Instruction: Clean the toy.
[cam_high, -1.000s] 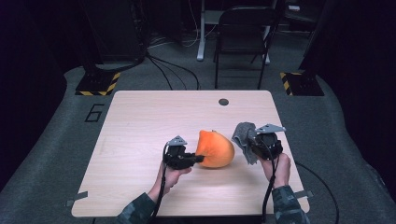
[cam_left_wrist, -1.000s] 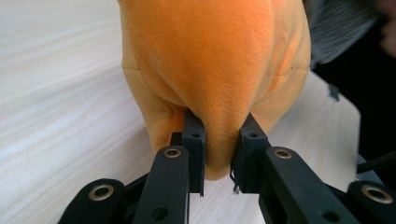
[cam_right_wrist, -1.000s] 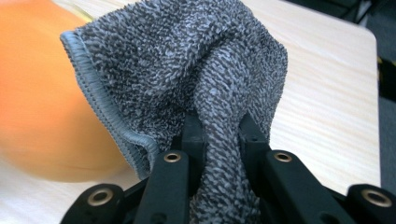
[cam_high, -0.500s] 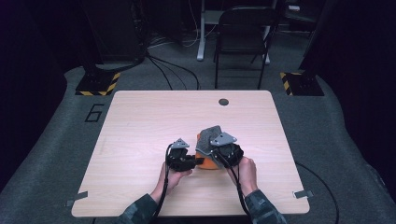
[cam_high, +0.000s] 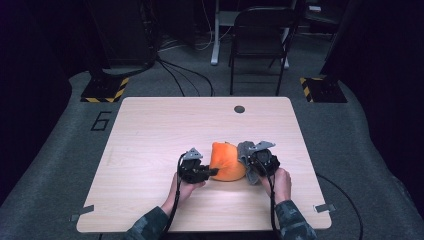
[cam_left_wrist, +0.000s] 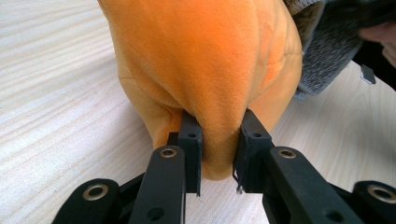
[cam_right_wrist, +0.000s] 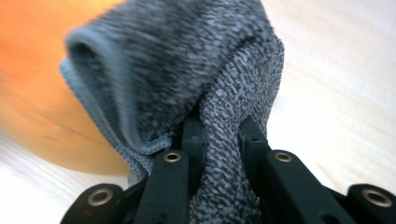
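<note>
A soft orange plush toy (cam_high: 227, 161) sits on the wooden counter (cam_high: 150, 130), a little below the middle of the high view. A person's two hands come in from the bottom edge, one on each side of the toy.

The left gripper (cam_high: 196, 170) is just to the left of the toy. In the left gripper view its fingers (cam_left_wrist: 191, 140) pinch a fold of the orange plush (cam_left_wrist: 205, 60) low down, near the counter (cam_left_wrist: 56, 84). The fold is squeezed thin between them. It looks like this hand is there to keep the toy from sliding or tipping, so the other hand can work on it.

The right gripper (cam_high: 260, 162) is just to the right of the toy, touching or nearly touching it. Its fingers (cam_right_wrist: 192, 133) are closed tight on a bunch of grey knitted cloth (cam_right_wrist: 187, 60). The cloth has a smooth sewn edge and hangs open like a little sleeve or sock; I cannot tell which. In the high view the grey cloth (cam_high: 246, 157) rests against the right side of the toy. In the right gripper view the orange toy (cam_right_wrist: 32, 84) is a blur at the left, right behind the cloth.

I think the cloth is held by its bunched end so the open end can go over the toy, or rub along it. I cannot tell yet which one is meant.

A small dark round spot (cam_high: 239, 109) sits near the top edge of the counter, well away from the hands. A dark chair (cam_high: 260, 45) stands on the floor beyond.
</note>
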